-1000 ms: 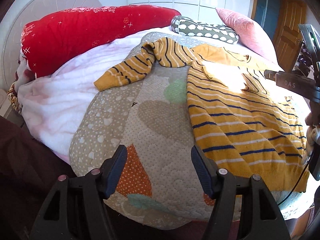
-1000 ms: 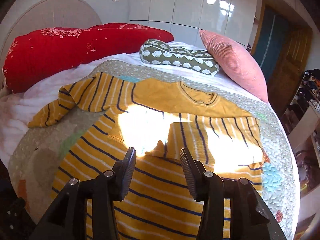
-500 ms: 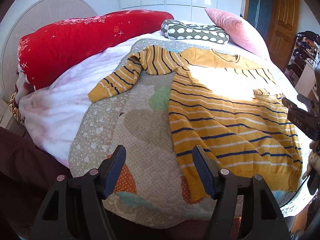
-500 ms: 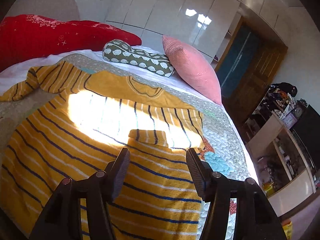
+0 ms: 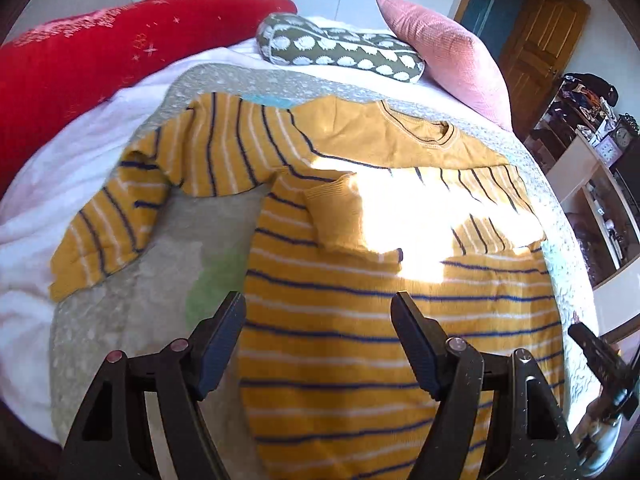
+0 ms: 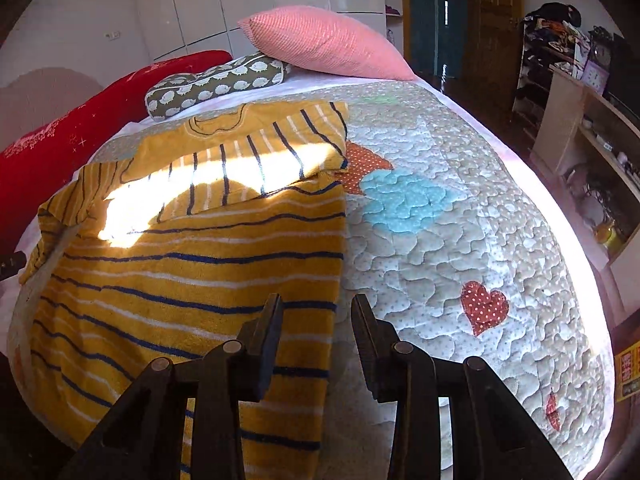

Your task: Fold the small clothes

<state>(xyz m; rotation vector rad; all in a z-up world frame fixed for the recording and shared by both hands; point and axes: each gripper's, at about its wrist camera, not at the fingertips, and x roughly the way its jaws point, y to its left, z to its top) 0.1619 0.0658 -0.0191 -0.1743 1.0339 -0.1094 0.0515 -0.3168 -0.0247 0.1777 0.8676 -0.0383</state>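
Observation:
A yellow sweater (image 5: pixel 360 320) with navy and white stripes lies flat on the quilted bed cover (image 5: pixel 160 264). Its right sleeve is folded across the chest; its left sleeve (image 5: pixel 132 200) stretches out to the left. My left gripper (image 5: pixel 318 340) is open and empty, hovering over the sweater's lower body near its left side edge. My right gripper (image 6: pixel 316 340) is open and empty, straddling the sweater's (image 6: pixel 180 280) right side edge near the hem. In the left wrist view, part of the right gripper shows at the far right edge (image 5: pixel 600 356).
A red bolster (image 5: pixel 100 48), a grey patterned pillow (image 5: pixel 340 48) and a pink pillow (image 5: pixel 448 60) lie at the head of the bed. Shelves (image 6: pixel 592 132) and a wooden door (image 5: pixel 540 48) stand to the right. The quilt (image 6: pixel 460 220) extends right of the sweater.
The left gripper has moved forward and right, over the sweater's lower body. The right gripper has swung right and down to the sweater's right side edge. Both stay open.

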